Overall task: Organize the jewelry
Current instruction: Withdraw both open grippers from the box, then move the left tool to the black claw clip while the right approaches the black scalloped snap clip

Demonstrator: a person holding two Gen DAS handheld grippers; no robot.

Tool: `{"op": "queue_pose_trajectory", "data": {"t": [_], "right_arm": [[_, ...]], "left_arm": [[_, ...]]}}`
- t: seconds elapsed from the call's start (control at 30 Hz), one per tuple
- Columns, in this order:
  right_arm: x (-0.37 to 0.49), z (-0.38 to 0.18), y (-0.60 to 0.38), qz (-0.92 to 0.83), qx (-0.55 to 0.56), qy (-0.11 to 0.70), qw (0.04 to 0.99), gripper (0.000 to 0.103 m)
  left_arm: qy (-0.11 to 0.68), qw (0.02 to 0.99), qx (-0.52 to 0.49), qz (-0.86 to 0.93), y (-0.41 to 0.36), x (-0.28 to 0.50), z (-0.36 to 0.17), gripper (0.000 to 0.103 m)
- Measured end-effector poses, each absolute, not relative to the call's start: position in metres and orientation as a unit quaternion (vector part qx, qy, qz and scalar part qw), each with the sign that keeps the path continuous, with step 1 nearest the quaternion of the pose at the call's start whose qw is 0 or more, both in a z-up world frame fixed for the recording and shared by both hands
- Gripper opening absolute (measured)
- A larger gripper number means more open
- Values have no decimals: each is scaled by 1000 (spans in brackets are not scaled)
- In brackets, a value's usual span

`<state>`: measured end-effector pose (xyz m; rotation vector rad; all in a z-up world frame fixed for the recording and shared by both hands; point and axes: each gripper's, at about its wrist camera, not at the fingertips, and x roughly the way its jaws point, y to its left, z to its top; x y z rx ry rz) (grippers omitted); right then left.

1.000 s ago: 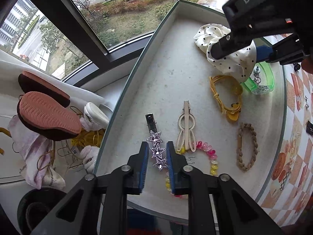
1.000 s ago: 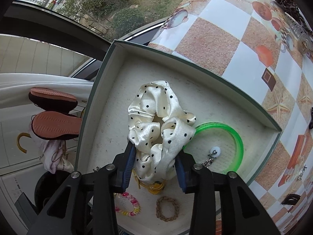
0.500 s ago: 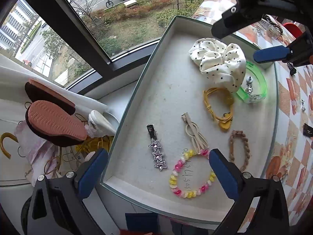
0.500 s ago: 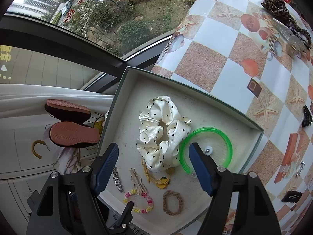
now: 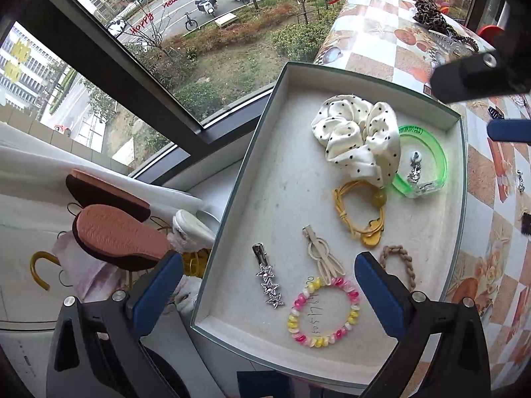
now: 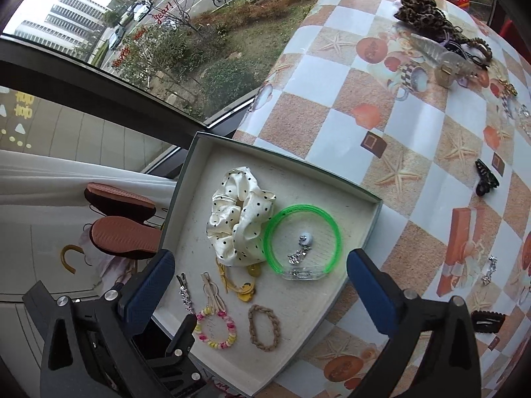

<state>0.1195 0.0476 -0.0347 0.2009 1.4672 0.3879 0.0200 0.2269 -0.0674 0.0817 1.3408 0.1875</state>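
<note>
A shallow grey tray (image 5: 292,76) holds a silver star clip (image 5: 268,285), a beige clip (image 5: 322,255), a pink-and-yellow bead bracelet (image 5: 323,311), a yellow cord tie (image 5: 358,212), a braided brown tie (image 5: 398,265), a polka-dot scrunchie (image 5: 355,139) and a green bangle (image 5: 438,162). My left gripper (image 5: 268,256) hovers open above the star clip, holding nothing. My right gripper (image 6: 260,254) hangs above the scrunchie (image 6: 239,215) and bangle (image 6: 332,229); its jaws are opening, wide apart, with nothing between the pads.
The tray sits at the checkered table's (image 6: 381,106) edge by the window. Loose pieces lie on the table: a leopard scrunchie (image 6: 418,10), a clear clip (image 6: 441,56), a black claw clip (image 6: 486,182), a silver earring (image 6: 489,270). Slippers (image 5: 116,235) lie below, to the left.
Both grippers opened wide and rose away from the tray. The left let go of the star clip and the right let go of the scrunchie; both now lie in the tray.
</note>
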Motion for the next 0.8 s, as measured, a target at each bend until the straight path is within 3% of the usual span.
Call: {"op": "queue_pose_trajectory", "data": {"t": [0.37,0.8], "right_arm": [[101,-38,-40,117,137,684,707,103],[62,-50,-152,27,155,696,701,103]], "left_arm": [[653,754,39,63,199,40,-73,103],[637,769,54,-19,123,54,-39,103]]}}
